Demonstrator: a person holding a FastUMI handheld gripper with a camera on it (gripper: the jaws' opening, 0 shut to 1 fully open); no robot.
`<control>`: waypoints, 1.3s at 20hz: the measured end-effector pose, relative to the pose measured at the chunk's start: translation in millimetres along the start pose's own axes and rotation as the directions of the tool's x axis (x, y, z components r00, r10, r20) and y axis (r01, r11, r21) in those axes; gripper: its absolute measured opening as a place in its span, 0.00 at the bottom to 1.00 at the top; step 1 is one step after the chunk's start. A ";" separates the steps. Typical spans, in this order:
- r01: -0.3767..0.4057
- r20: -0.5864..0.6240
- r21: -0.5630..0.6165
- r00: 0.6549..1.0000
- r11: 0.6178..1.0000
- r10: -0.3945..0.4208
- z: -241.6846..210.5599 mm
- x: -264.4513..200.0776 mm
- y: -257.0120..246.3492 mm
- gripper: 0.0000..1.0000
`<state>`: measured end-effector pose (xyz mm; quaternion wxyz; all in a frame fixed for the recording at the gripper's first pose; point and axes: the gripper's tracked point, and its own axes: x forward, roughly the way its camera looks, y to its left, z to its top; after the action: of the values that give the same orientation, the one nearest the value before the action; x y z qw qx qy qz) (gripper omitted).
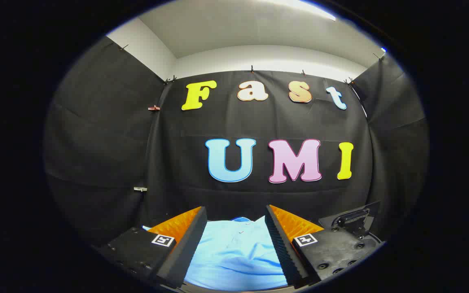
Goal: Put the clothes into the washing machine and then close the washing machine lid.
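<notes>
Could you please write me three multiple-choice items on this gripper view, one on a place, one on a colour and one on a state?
1. Where does the shirt lie with respect to the gripper fingers?
A. Seen between them, below the gripper
B. Hung on the cloth wall
C. Draped over the top of one finger

2. What colour is the shirt?
A. Red
B. Light blue
C. White

3. How do the fingers stand?
A. Pressed together
B. Closed on a cup
C. Spread apart, with a wide gap between them

Answers:
1. A: the blue fabric fills the gap between the two fingers, and reaches just past their tips.
2. B: the fabric, with its small buttons, is plainly light blue.
3. C: the two ridged pads stand well apart, and neither clearly presses the shirt.
</notes>
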<state>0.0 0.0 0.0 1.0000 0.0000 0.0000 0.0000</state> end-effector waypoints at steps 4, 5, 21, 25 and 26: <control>-0.013 -0.005 -0.014 1.000 1.000 0.013 -1.8 -4.5 9.1 0.91; -0.016 -0.006 -0.010 1.000 1.000 0.015 -1.1 -5.6 10.4 0.91; -0.005 -0.068 -0.023 0.998 1.000 0.003 -3.2 23.0 8.5 0.90; 0.041 -0.168 -0.035 0.985 0.999 -0.046 -37.5 44.2 -0.7 0.91; 0.061 -0.200 -0.045 0.977 0.997 -0.068 -47.3 52.7 -5.3 0.91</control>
<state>52.7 -5.3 -47.3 0.9942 -0.0191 0.1012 -0.0324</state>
